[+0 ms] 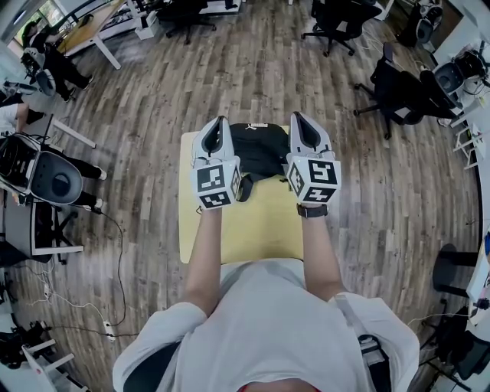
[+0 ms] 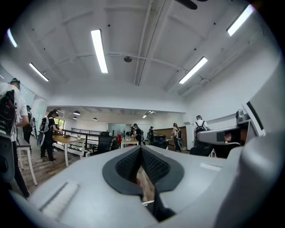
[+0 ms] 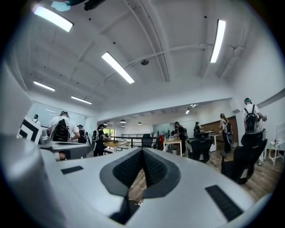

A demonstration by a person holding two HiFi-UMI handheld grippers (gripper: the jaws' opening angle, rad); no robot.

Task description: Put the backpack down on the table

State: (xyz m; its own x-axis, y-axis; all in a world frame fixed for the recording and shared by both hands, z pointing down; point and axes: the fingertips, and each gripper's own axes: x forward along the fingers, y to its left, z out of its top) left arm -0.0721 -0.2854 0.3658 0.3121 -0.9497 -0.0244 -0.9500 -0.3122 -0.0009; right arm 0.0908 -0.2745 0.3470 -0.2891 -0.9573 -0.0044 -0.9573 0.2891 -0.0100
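A black backpack [image 1: 259, 149] lies on the far end of a small yellow table [image 1: 260, 230] in the head view. My left gripper [image 1: 220, 120] is held above the backpack's left side and my right gripper [image 1: 295, 116] above its right side, both pointing away from me. Each gripper's jaws are pressed together with nothing between them. In the left gripper view the left gripper [image 2: 141, 148] points level across the room, its dark pads [image 2: 153, 165] meeting at the tip. The right gripper [image 3: 142, 150] looks the same in the right gripper view. The backpack shows in neither gripper view.
Wooden floor surrounds the table. Black office chairs stand at the right [image 1: 402, 92] and far back [image 1: 341, 19], a grey chair [image 1: 50, 180] at the left. Several people with backpacks stand by desks [image 2: 67, 140] farther off in the room.
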